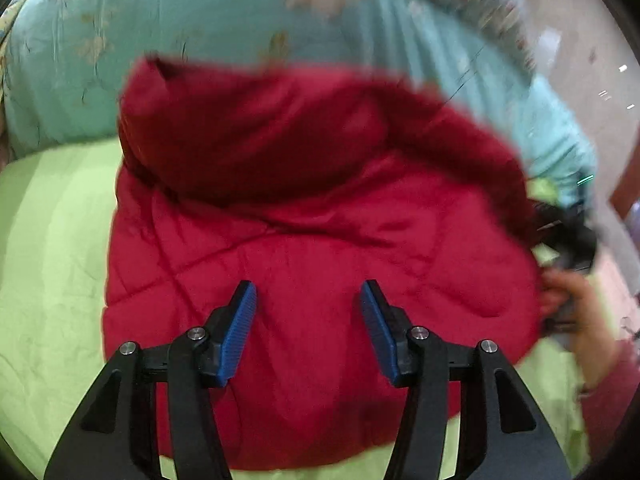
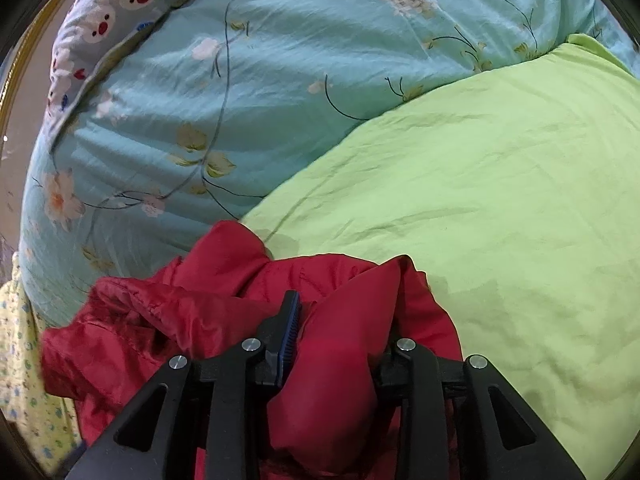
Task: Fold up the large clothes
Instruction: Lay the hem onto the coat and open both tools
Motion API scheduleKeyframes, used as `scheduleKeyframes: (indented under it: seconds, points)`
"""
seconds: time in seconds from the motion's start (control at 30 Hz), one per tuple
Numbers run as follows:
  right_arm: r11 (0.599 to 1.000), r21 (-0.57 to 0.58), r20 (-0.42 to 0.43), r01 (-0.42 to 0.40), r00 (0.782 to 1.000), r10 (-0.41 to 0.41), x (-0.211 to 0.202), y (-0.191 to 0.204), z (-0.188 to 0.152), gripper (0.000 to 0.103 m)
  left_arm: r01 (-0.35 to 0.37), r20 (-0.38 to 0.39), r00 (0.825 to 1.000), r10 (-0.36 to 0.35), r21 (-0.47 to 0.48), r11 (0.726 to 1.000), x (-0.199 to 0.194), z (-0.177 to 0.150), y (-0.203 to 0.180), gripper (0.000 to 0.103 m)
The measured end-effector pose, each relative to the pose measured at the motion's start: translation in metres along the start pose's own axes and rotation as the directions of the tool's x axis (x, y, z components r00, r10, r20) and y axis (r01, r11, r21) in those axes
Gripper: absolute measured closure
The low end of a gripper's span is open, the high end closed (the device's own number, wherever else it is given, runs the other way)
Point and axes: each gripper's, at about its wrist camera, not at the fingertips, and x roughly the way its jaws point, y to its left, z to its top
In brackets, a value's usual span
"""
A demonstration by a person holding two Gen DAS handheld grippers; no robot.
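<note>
One red quilted jacket [image 1: 304,248] lies on the bed, a puffy, slightly shiny garment with stitched diagonal seams across its padded panels. In the left wrist view it spreads over the green sheet [image 1: 52,248], its far portion doubled over into a darker, thicker roll that reaches the edge of the turquoise quilt [image 1: 200,12]. The green sheet is smooth cotton with fine creases; the turquoise quilt is glossier, printed with pale flowers and thin dark stems. A third fabric, a grey-blue cloth printed with small white animal faces [image 2: 100,20], runs along the far edge of the bed beyond the quilt. A yellowish cloth with a tiny floral print [image 2: 24,360] hangs at the near left edge in the right wrist view.

The left gripper [image 1: 308,320] hovers over the near part of the jacket, its two fingers [image 1: 240,332] with ribbed blue pads spread wide apart and holding nothing.

The right gripper [image 2: 340,344] is clamped on a bunched fold of the jacket [image 2: 328,360]; the red fabric bulges up between the fingers and hides the right one, while the left blue pad [image 2: 292,332] presses against the cloth. In the left wrist view the person's right hand [image 1: 580,312], in a dark red sleeve, grips the device at the jacket's right edge; that part is blurred.
</note>
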Motion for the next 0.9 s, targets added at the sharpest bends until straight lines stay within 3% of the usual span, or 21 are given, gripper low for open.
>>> scheduleKeyframes:
  seconds: [0.17,0.33,0.43,0.57,0.7,0.9]
  points:
    - [0.997,-0.031,0.046,-0.075,0.996,0.077,-0.048,0.009,0.007,0.056,-0.041,0.003,0.999,0.041,-0.024,0.999,0.018,0.006,0.006,0.050]
    - [0.982,-0.165,0.093,-0.096,0.989,0.112,-0.088,0.027,-0.008,0.047,-0.078,0.012,0.997,0.078,-0.023,0.997,0.023,0.012,0.003,0.050]
    - [0.945,-0.318,-0.003,-0.081,0.996,0.085,-0.073,0.047,-0.025,0.045,-0.087,0.013,0.996,0.088,-0.032,0.996,0.026,0.017,0.007,0.050]
    - [0.885,-0.464,-0.121,-0.024,0.992,-0.036,-0.026,0.060,-0.047,0.047,-0.096,0.008,0.995,0.096,-0.042,0.995,0.031,0.021,0.009,0.050]
    - [0.890,-0.456,-0.111,0.009,0.991,-0.067,0.006,0.055,-0.041,0.046,-0.131,0.006,0.991,0.131,-0.038,0.991,0.038,0.022,0.013,0.050]
    - [0.930,-0.366,-0.139,0.017,0.988,-0.072,0.042,0.048,-0.021,0.046,-0.132,-0.017,0.991,0.131,-0.103,0.986,0.057,0.037,0.031,0.050]
